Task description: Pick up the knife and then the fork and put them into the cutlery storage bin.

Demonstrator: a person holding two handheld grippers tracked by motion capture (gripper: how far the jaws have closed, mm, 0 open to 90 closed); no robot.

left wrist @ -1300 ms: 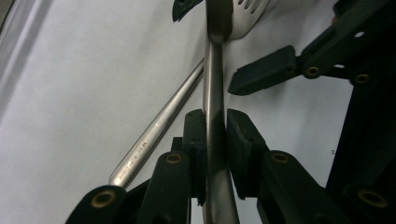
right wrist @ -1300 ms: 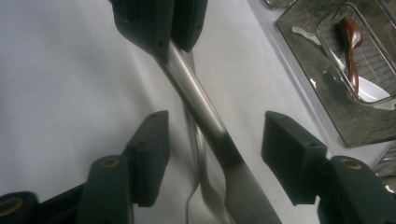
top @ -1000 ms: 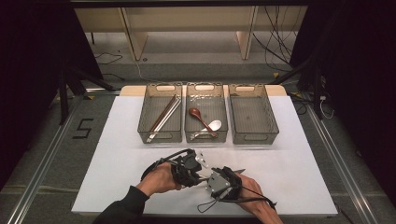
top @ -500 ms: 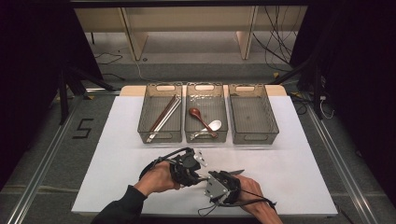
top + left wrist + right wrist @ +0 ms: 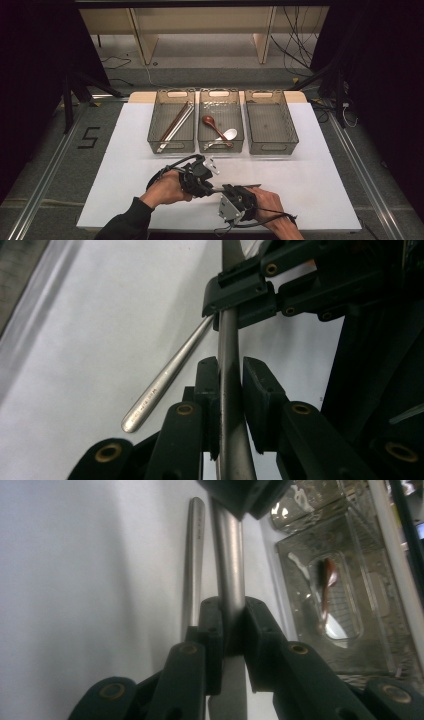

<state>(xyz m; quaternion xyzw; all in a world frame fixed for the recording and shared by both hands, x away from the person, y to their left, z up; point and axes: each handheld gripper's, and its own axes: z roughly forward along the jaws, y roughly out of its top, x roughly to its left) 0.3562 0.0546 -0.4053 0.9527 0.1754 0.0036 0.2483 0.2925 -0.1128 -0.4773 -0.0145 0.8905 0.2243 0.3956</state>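
A steel utensil handle [image 5: 229, 340] runs straight between the pads of my left gripper [image 5: 230, 370], which is shut on it. Farther along, my right gripper [image 5: 240, 295] clamps the same handle [image 5: 227, 555]. Its jaws have just been closing and now press on the steel, as the right gripper view [image 5: 231, 610] shows. A second steel handle [image 5: 195, 555] lies close beside the first [image 5: 165, 380]; I cannot tell whether anything holds it. From above, the left gripper [image 5: 212, 189] and right gripper [image 5: 222, 192] meet near the table's front, and a thin steel tip [image 5: 250, 186] pokes out to the right.
Three clear trays stand in a row behind the hands. The left tray [image 5: 155, 135] holds chopsticks [image 5: 175, 122], the middle tray [image 5: 241, 135] a brown spoon [image 5: 212, 122] and a white spoon [image 5: 229, 134]. The right tray [image 5: 292, 135] stands beside them. A white sheet [image 5: 325, 170] covers the table.
The right gripper has edged slightly toward the table's near edge. The left hand has stayed in place.
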